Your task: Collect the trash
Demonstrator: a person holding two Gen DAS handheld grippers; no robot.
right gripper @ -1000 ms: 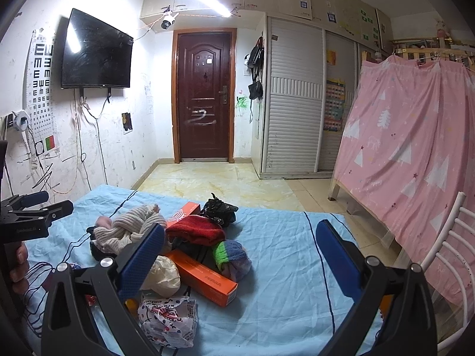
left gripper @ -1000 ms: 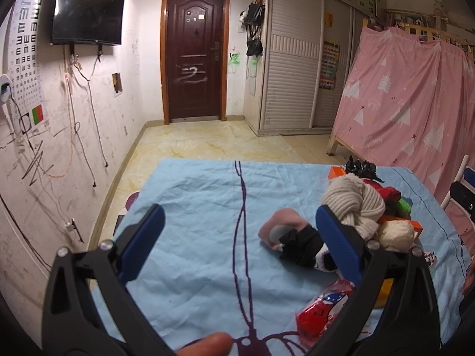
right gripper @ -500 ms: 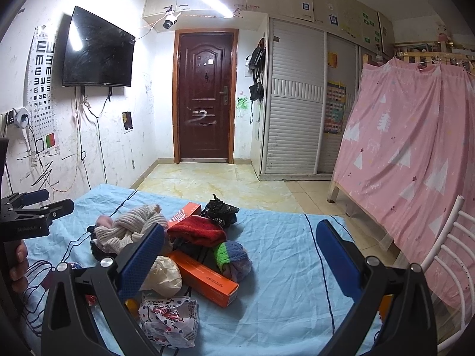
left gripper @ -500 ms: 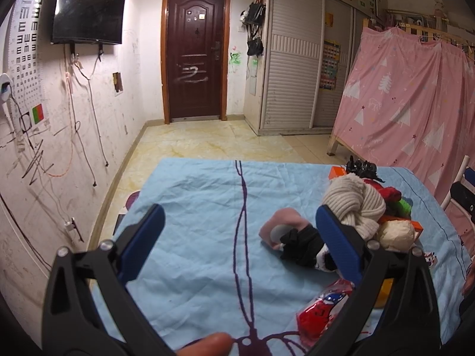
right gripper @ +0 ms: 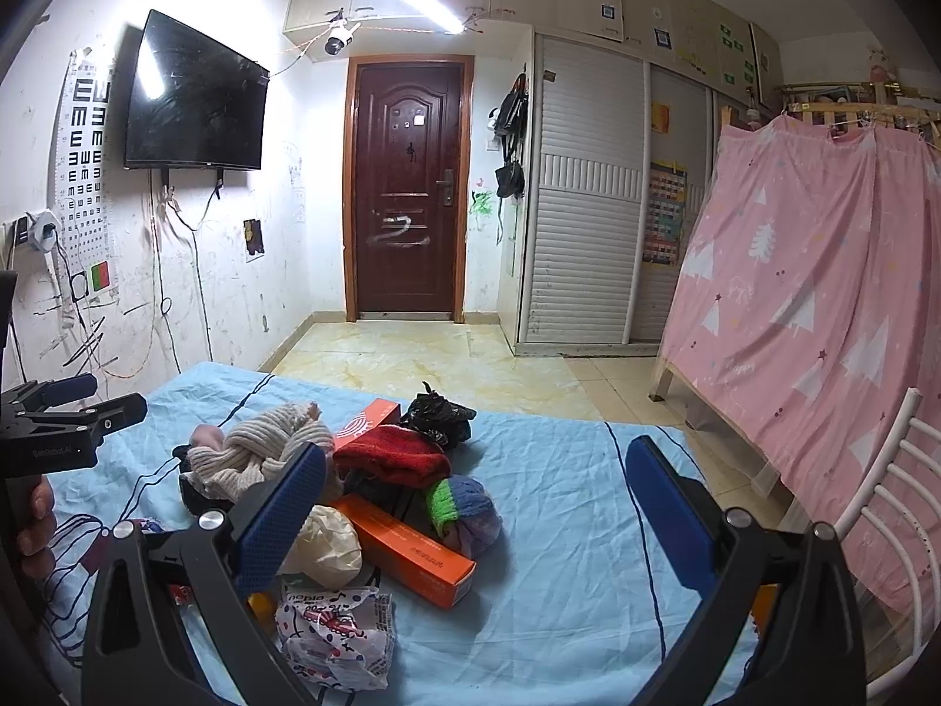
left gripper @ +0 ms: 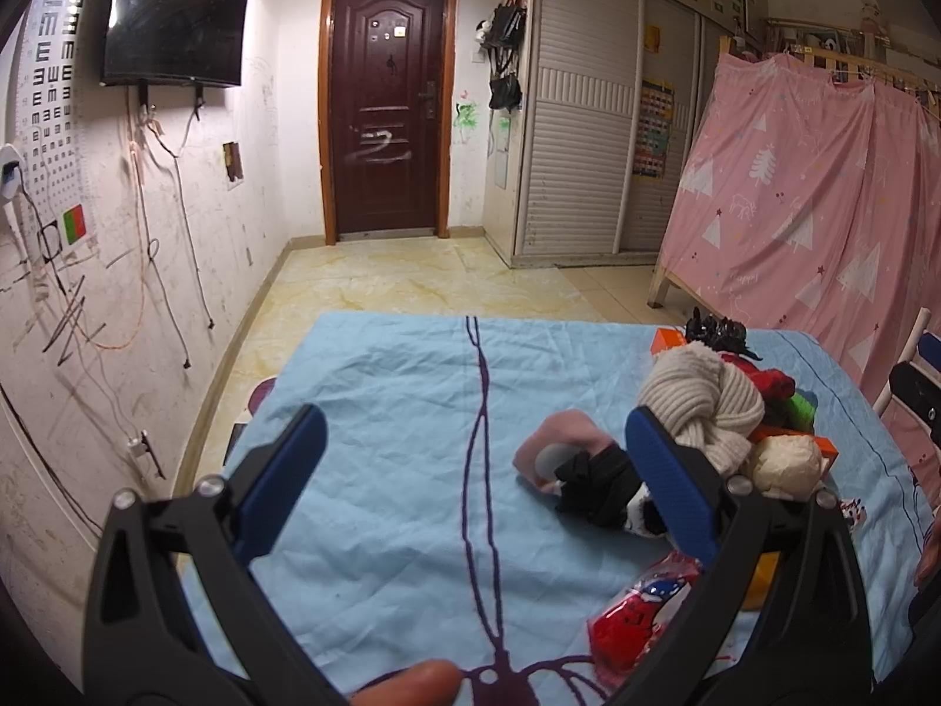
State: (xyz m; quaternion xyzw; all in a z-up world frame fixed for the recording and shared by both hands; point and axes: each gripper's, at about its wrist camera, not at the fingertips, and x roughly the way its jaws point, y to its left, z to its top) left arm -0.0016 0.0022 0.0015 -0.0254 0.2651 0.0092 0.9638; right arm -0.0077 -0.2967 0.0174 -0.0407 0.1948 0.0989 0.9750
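Observation:
A pile of clothes and rubbish lies on the blue sheet (right gripper: 559,559). In the right wrist view a printed white wrapper (right gripper: 335,635) sits nearest, with a cream crumpled bag (right gripper: 329,547), an orange box (right gripper: 406,547) and a black plastic bag (right gripper: 438,418) behind. My right gripper (right gripper: 476,506) hangs open above the sheet, right of the pile. In the left wrist view my left gripper (left gripper: 470,459) is open over bare sheet; a red wrapper (left gripper: 635,612) lies under its right finger (left gripper: 670,482). The left gripper (right gripper: 88,406) also shows at the right wrist view's left edge.
A cream knit scarf (right gripper: 259,453), a red knit item (right gripper: 394,453), a green and blue yarn ball (right gripper: 464,506) and black and pink socks (left gripper: 582,470) lie in the pile. A white chair (right gripper: 882,506) and a pink curtain (right gripper: 823,323) stand to the right.
The right wrist view has risen and tilted up a little, showing more ceiling. The left gripper and the pile stay put.

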